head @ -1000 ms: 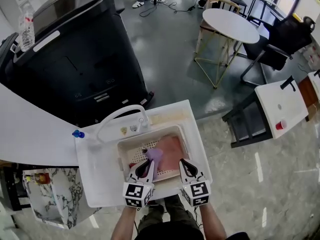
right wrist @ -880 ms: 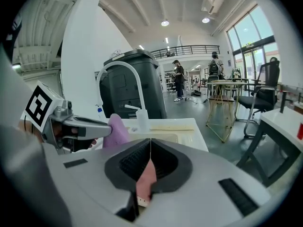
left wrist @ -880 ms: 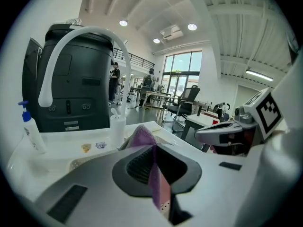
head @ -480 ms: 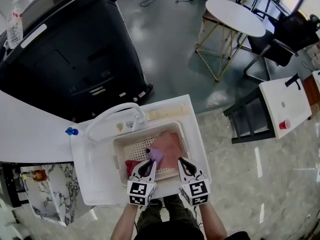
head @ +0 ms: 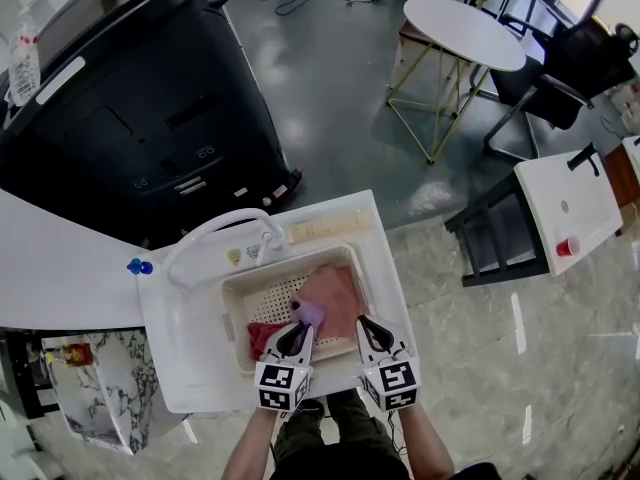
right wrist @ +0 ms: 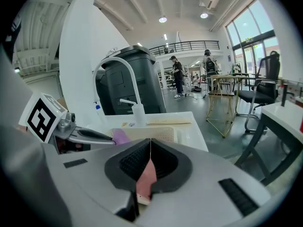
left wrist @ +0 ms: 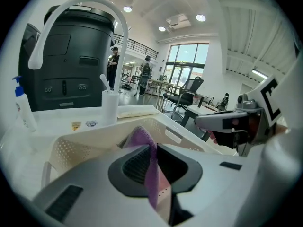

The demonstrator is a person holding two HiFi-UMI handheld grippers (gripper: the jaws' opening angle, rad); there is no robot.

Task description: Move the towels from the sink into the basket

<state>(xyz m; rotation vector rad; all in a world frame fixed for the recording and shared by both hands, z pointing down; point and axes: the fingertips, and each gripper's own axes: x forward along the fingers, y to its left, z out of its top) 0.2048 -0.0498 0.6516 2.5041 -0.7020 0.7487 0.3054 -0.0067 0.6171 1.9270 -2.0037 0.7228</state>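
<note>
Over the perforated basket: left gripper clamps purple towel, right gripper pink towel; I'd lower both before releasing.

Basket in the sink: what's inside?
A pink towel in the right tool, a purple towel in the left tool, a red towel near left. The basket floor shows at the back; whatever lies under the towels is covered.

Your white sink unit holds a perforated cream basket in its basin, just ahead of your left gripper. Beyond that gripper rises the arched faucet. A blue-capped bottle stands far to its left.
</note>
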